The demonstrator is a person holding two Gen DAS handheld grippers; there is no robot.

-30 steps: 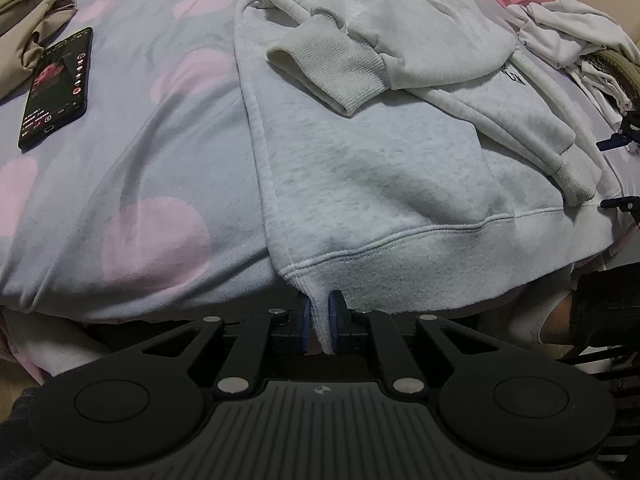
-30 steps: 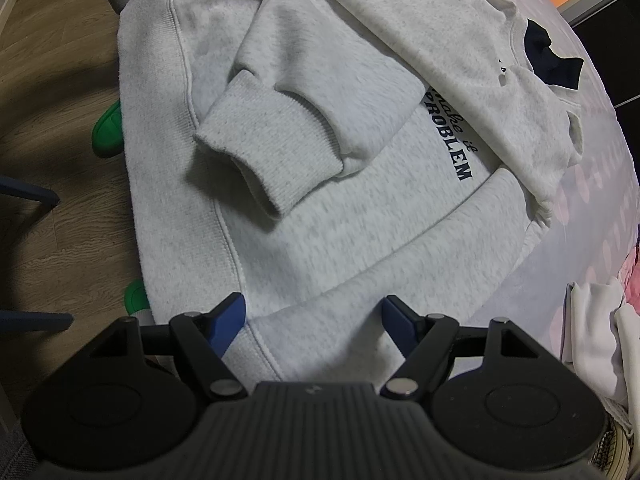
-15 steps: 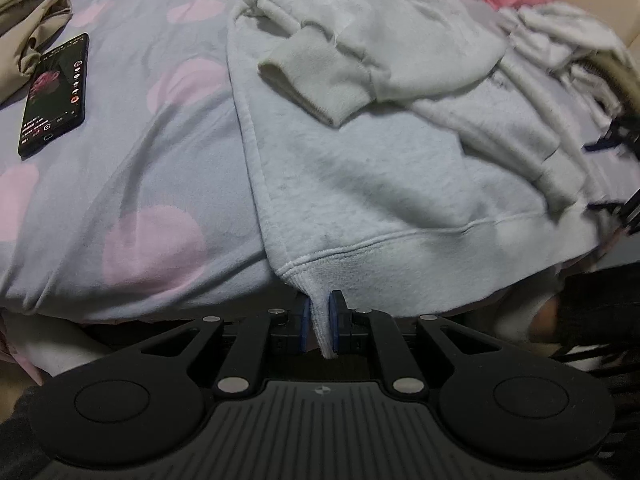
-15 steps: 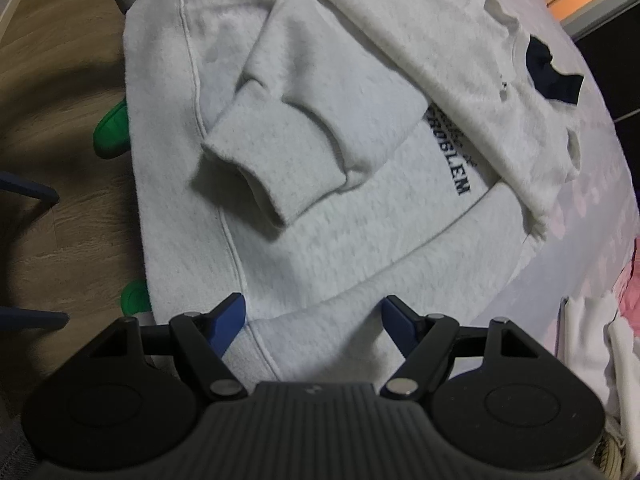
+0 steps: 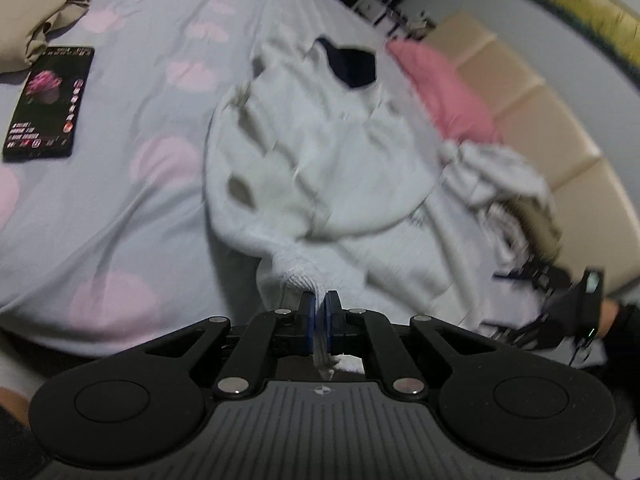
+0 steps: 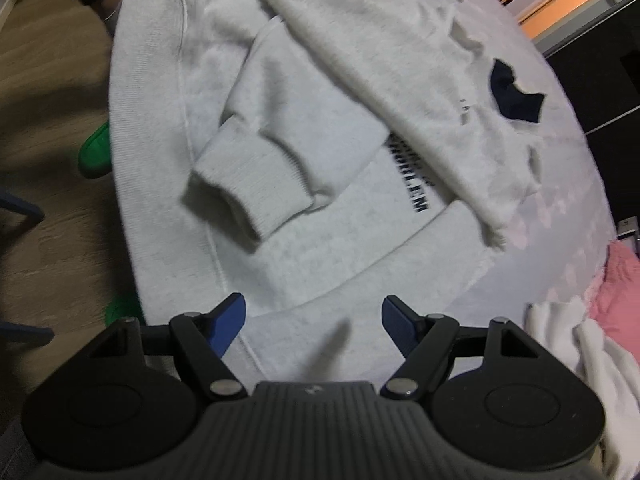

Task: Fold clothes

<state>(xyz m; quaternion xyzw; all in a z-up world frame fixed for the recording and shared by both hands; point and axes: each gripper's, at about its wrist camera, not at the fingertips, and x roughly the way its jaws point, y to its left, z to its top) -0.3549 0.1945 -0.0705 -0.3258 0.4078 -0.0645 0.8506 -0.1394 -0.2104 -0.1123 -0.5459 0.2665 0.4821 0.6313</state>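
Here we are mid-fold on the pale grey fleece sweatshirt with dark lettering across its chest (image 6: 328, 128), which lies spread on the bed with the lilac sheet printed in pink blotches (image 5: 120, 208), its sleeves already crossed over the body and its hem hanging at the near edge. Our left gripper (image 5: 319, 312) has its fingers closed tight on a pinch of the ribbed hem, and that corner is lifted off the bed. Our right gripper (image 6: 312, 320) hovers over the other hem corner with its fingers spread wide and nothing clamped. To do this well, we judge that the right should close on its corner before the left travels further, so that both ends rise level and the hem goes toward the collar as one straight edge. The black smartphone with a lit screen (image 5: 48, 104) lies well apart to the left, clear of the fold.
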